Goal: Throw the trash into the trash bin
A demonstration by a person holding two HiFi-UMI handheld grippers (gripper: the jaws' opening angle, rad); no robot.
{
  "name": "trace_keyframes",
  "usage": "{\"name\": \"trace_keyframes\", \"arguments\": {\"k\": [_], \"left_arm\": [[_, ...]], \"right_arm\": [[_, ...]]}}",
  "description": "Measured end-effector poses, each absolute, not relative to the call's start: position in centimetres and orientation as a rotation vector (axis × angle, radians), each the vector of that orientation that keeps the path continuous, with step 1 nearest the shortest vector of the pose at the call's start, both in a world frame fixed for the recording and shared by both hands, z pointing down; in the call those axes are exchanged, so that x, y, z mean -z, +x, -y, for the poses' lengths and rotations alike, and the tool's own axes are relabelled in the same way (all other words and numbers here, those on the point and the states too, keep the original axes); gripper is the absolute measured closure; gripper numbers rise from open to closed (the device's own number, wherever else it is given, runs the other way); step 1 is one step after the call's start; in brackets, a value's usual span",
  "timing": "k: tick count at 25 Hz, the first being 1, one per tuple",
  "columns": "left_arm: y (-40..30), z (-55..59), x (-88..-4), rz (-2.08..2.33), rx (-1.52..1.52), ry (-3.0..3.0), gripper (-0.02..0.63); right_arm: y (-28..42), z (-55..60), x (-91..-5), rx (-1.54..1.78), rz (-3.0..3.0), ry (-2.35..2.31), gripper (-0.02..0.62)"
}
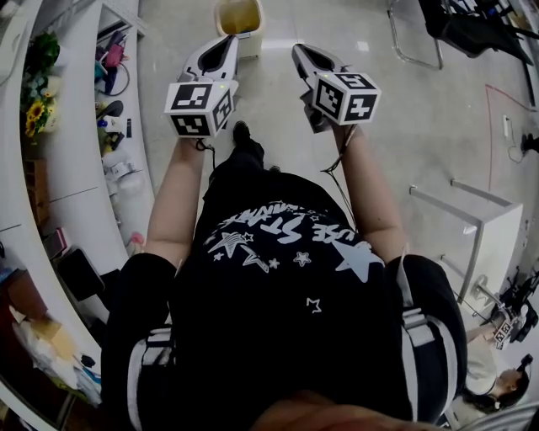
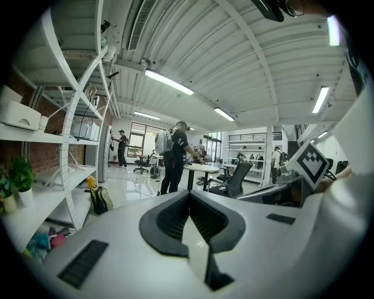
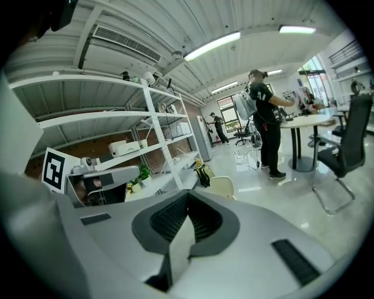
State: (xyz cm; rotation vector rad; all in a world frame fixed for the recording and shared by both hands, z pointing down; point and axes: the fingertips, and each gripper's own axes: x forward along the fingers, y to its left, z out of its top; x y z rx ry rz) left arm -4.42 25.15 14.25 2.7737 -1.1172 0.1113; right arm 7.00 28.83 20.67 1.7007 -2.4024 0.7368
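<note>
A cream trash bin [image 1: 240, 17] stands on the floor straight ahead of me, at the top of the head view. It also shows just past the right jaws as the cream bin [image 3: 222, 185]. My left gripper [image 1: 229, 39] and right gripper [image 1: 296, 49] are held out side by side at chest height and point toward the bin. The left gripper [image 2: 188, 195] has its black-lined jaws together with nothing between them. The right gripper [image 3: 187, 195] is likewise shut and holds nothing. No piece of trash shows in any view.
White shelving [image 1: 80, 181] with plants and sunflowers [image 1: 34, 114] runs along the left. A white table [image 1: 472, 220] stands at the right and a chair frame [image 1: 417, 38] at the far right. A person [image 3: 266, 120] stands at a round table; an office chair [image 3: 345, 149] is nearby.
</note>
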Motion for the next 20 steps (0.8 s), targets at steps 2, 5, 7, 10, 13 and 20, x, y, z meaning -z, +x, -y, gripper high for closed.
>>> {"name": "trace_keyframes", "arguments": {"k": [2,5,7,10,13,20], "left_arm": [[-4.5,-25.8,-14.1,1.122,-0.112,2.777,0.597],[-4.3,-26.7,-13.6,1.125,-0.112,2.789,0.597],[-4.1,-27.4,-13.2,1.125,-0.101,2.798,0.597],[-3.7,-28.7,-12.9,1.115,-0.091,2.807,0.597],[-3.5,-29.8,-13.1,1.108,-0.092,2.811,0.597],[-3.5,-31.9,-13.8,1.113,-0.096,2.798,0.597]], "right_arm": [[6.9,-29.7,-20.2,-0.725,2.41,1.701,0.589],[6.6,-31.0,-18.9,-0.694,2.428,1.709,0.589],[6.3,-31.8,-19.2,-0.686,2.444,1.694,0.589],[5.9,-33.1,-19.1,-0.665,2.455,1.68,0.589],[5.6,-34.2,-19.1,-0.644,2.457,1.67,0.589],[6.4,-36.3,-19.1,-0.628,2.449,1.688,0.589]]}}
